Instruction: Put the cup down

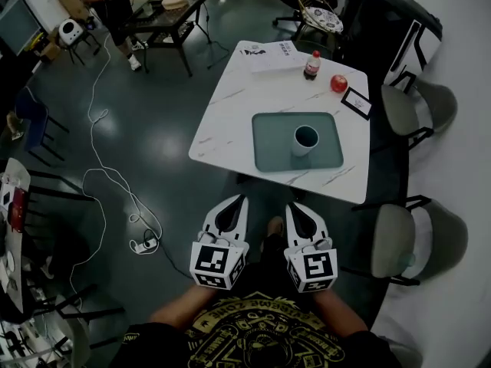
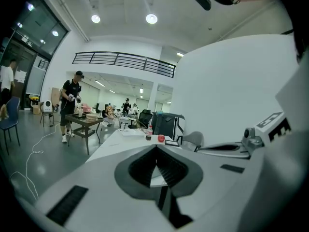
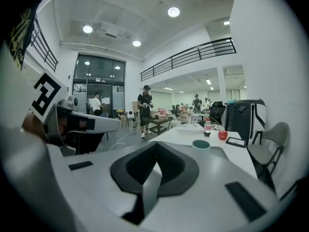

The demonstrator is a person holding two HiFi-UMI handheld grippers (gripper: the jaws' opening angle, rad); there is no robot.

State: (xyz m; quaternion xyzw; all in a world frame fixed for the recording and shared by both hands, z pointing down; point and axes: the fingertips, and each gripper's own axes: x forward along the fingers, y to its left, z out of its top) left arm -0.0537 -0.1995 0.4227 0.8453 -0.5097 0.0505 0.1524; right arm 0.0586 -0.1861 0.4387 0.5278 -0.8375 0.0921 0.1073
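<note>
Head view first: the cup (image 1: 304, 140) stands upright on the green tray (image 1: 268, 156), right of the tray's middle, dark teal inside, and nothing is touching it. The tray lies on the white marble worktop (image 1: 230, 106). Beyond the tray's far edge there's a small bottle (image 1: 312, 65) with a red cap, a red ball (image 1: 339, 83) just right of it, and a sheet of paper (image 1: 270, 54) to the left. On the near side of the tray, off the worktop's edge and well apart from the tray, the left tongs (image 1: 242, 199) and the right tongs (image 1: 291, 205) sit side by side, both pointing towards the tray.

Over to the left gripper view: the jaws are pressed together, tips meeting, nothing between them. The bottle (image 2: 149, 133) and red ball (image 2: 161, 138) peek up beyond the tips.

Right gripper view now: these jaws are closed too, and empty. The cup's rim (image 3: 201, 144) shows just over the jaw tips, on the tray side, clear of them. A person (image 3: 145, 110) stands at another table far beyond the tray.
</note>
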